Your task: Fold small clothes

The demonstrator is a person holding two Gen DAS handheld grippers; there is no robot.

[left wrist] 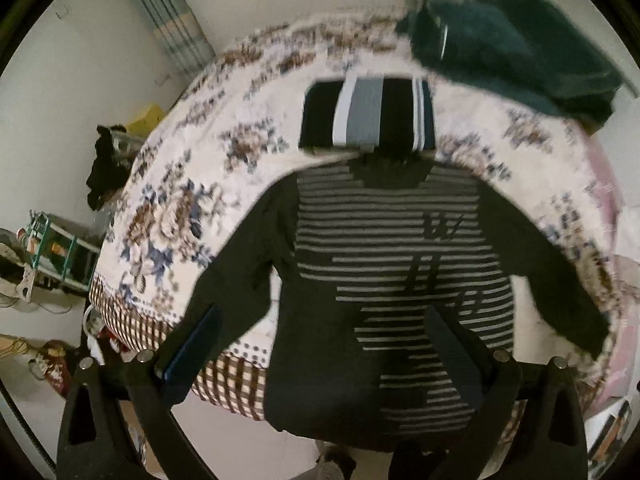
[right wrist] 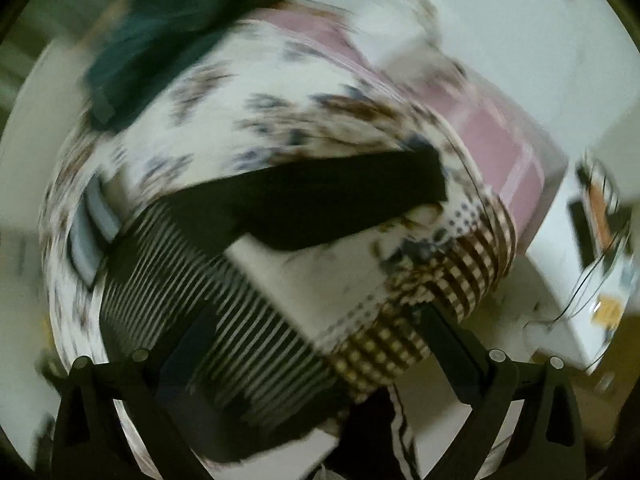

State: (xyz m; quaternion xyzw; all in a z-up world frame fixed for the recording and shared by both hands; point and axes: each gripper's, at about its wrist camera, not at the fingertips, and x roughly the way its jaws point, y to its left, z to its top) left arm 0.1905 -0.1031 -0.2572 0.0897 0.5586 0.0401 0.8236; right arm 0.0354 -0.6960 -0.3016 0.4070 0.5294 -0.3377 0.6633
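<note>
Both claws, left gripper (left wrist: 320,344) and right gripper (right wrist: 316,344), wide apart, holding nothing. Might bunch striped shirt (left wrist: 400,264), sleeve at 3 o'clock, if grabbed crooked.

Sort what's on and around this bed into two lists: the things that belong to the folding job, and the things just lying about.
For the job:
- striped sweater spread flat on the bed, sleeves out
- folded striped garment beyond its collar
- dark green pile at the far corner, probably clothes
- left claw, open
- right claw, open

Lying about:
- floral bedspread
- green rack on the floor
- curtain
</note>
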